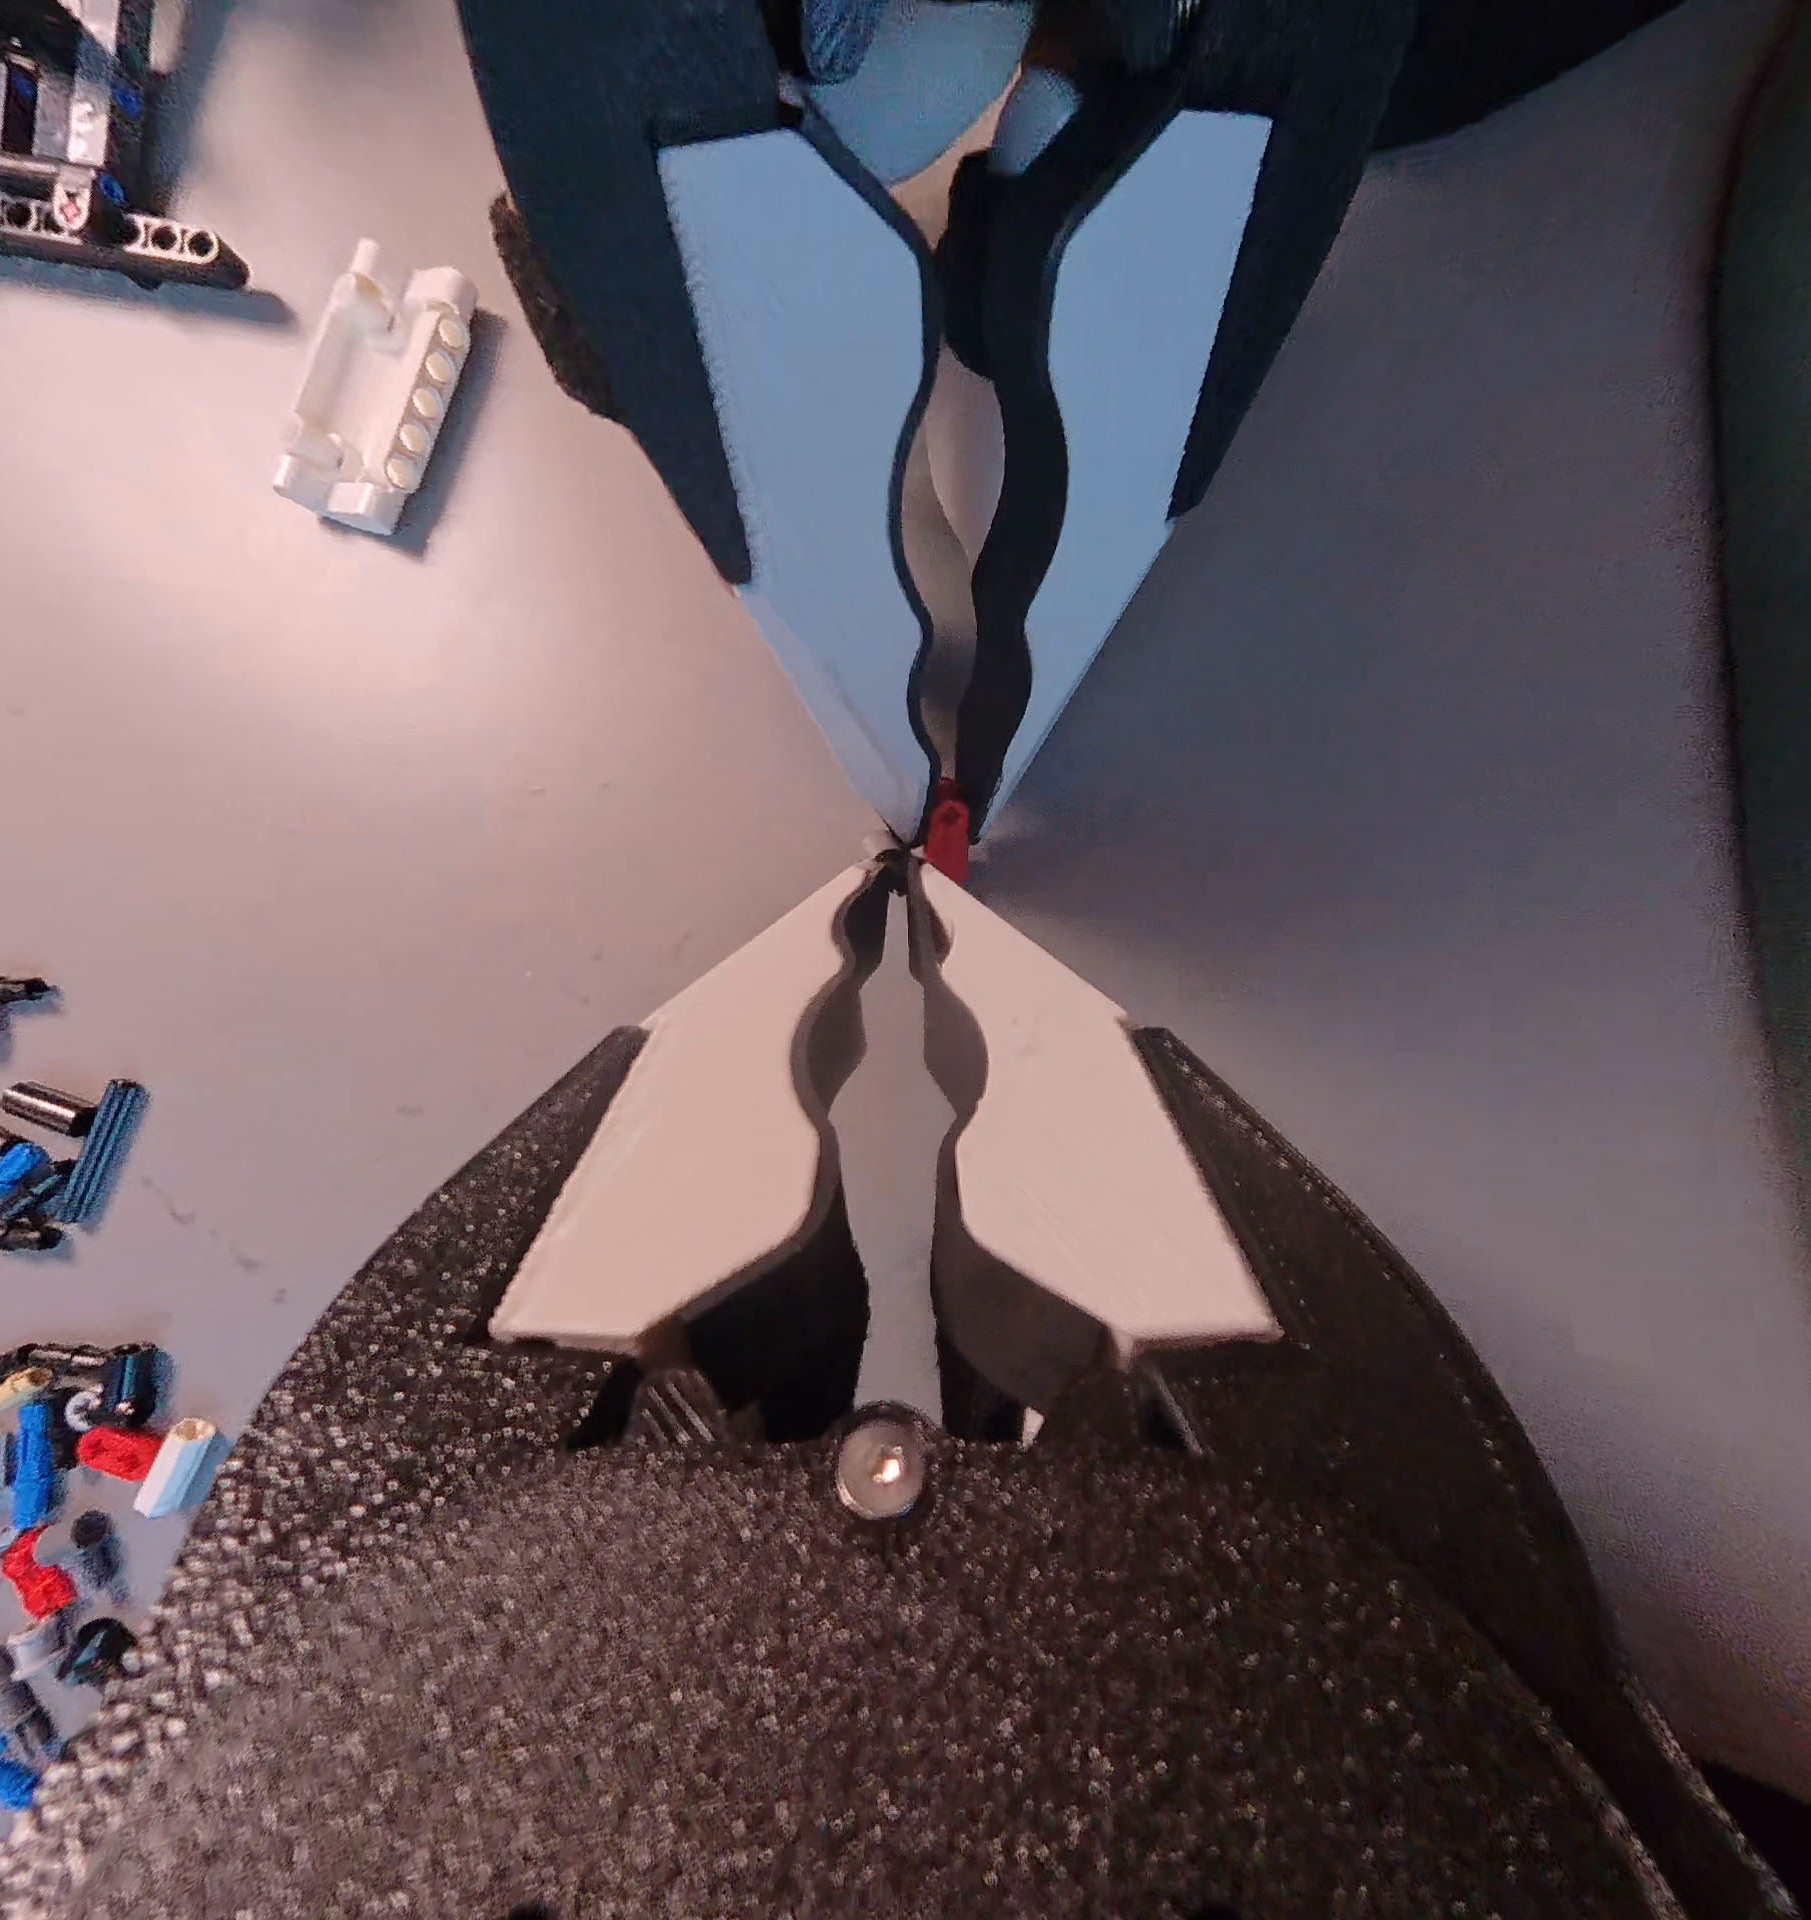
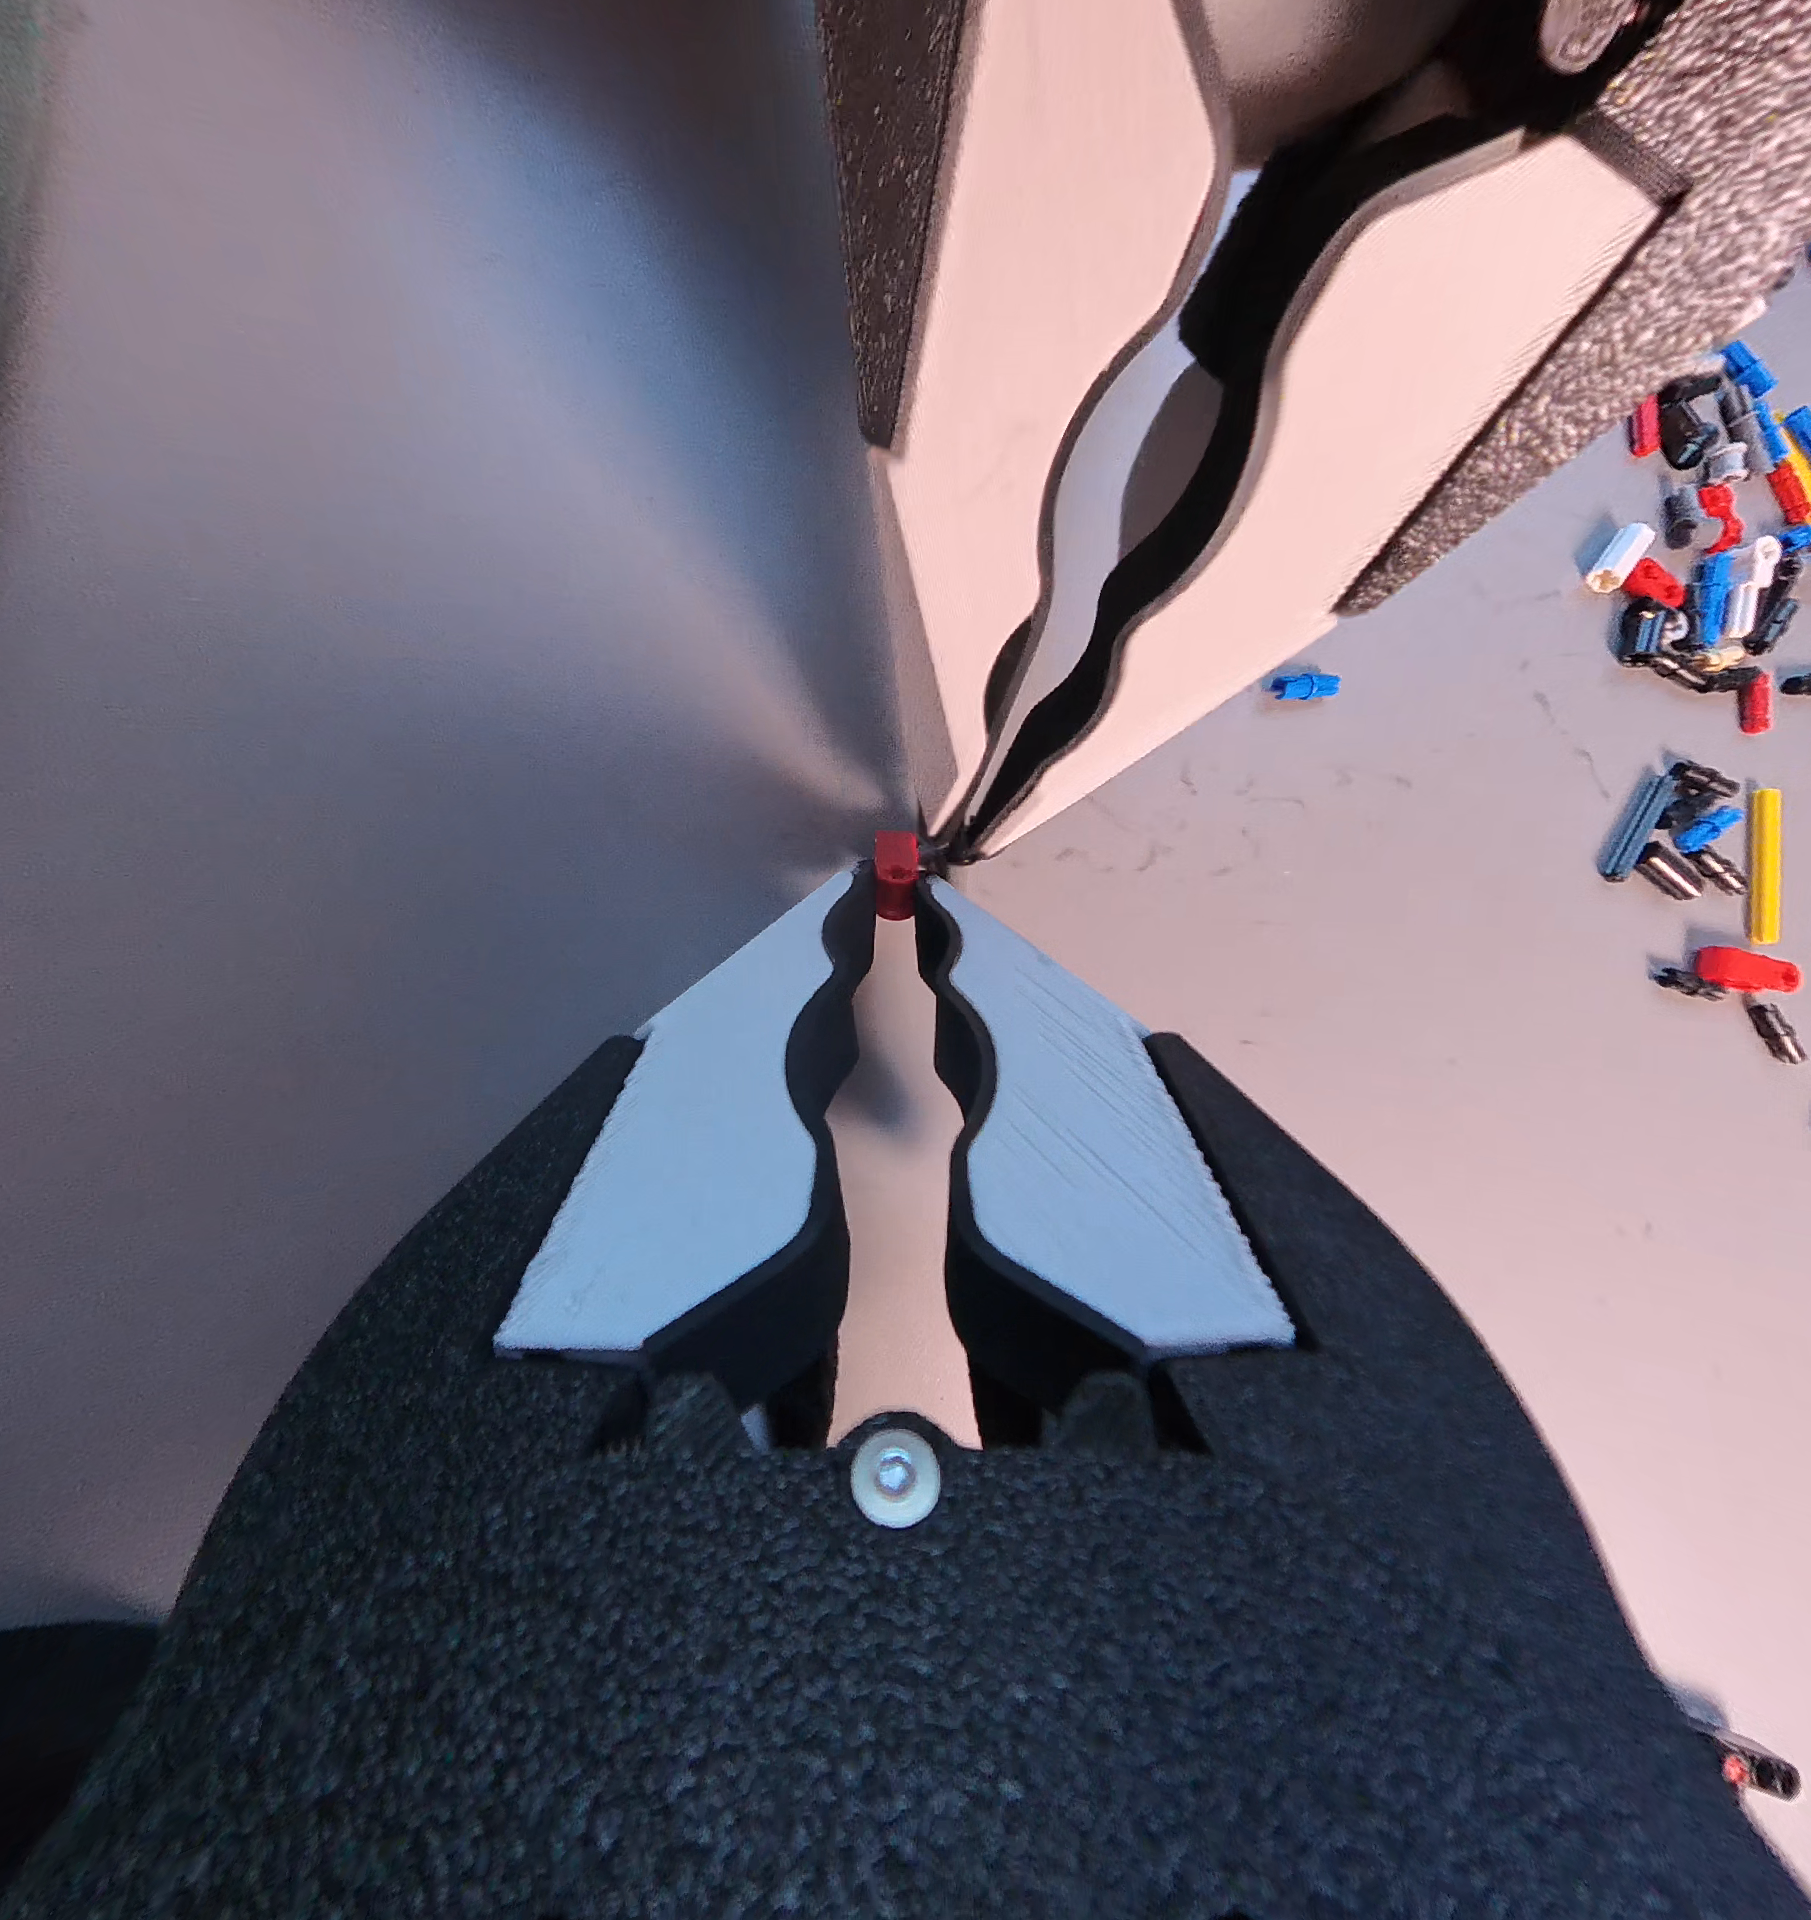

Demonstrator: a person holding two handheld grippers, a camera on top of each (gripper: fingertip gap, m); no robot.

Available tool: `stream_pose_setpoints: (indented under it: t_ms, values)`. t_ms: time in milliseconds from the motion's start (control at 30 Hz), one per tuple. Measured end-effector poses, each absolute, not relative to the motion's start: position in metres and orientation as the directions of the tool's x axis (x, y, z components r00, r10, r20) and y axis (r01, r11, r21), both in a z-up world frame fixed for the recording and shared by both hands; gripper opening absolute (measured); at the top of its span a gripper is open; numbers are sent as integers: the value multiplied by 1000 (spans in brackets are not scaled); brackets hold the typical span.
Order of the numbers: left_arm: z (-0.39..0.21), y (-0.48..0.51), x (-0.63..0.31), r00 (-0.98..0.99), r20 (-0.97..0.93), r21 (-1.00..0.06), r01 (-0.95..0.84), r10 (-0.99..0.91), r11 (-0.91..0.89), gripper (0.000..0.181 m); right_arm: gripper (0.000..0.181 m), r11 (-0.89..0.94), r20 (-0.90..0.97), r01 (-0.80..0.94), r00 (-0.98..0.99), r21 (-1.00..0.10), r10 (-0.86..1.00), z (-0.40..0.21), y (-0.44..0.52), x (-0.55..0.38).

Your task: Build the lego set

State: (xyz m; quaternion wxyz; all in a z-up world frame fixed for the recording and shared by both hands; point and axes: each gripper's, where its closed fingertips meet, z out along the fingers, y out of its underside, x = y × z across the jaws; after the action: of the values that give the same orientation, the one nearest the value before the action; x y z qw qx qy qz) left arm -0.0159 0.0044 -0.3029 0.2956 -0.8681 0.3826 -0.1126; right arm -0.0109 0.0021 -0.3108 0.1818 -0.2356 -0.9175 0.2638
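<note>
My right gripper (image 2: 893,883) is shut on a small red connector (image 2: 893,868), which sticks out past its tips. In the left wrist view the right gripper (image 1: 948,805) comes down from the top with the red connector (image 1: 948,836) in it. My left gripper (image 1: 896,868) is shut, with a tiny black piece (image 1: 885,857) barely showing at its tips. In the right wrist view the left gripper (image 2: 958,844) comes in from the upper right. The two grippers meet tip to tip above the table, and the black piece is right next to the red connector.
A part-built black, grey and white model (image 1: 49,135) and a white sub-assembly (image 1: 381,390) lie on the table at far left. Loose small parts are heaped at the left edge (image 1: 39,1455), also in the right wrist view (image 2: 1753,540), with a yellow axle (image 2: 1763,862) and a blue pin (image 2: 1301,684). Both grippers' tips are close together, under 4 cm apart.
</note>
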Motion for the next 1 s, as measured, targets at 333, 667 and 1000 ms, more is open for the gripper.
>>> stream_pose_setpoints:
  t_ms: [333,667,1000]
  values:
    - [-306,9,-28,782,190,-611,-379,-593,-695,4,7,754,276,327,-788,-570,550,-310,8,-18]
    - [-308,11,-26,795,312,-619,-245,-520,-746,4,7,675,223,353,-759,-648,612,-310,6,-13]
    - [-313,8,-26,801,356,-601,-197,-480,-775,4,7,626,170,393,-742,-673,649,-310,9,-16]
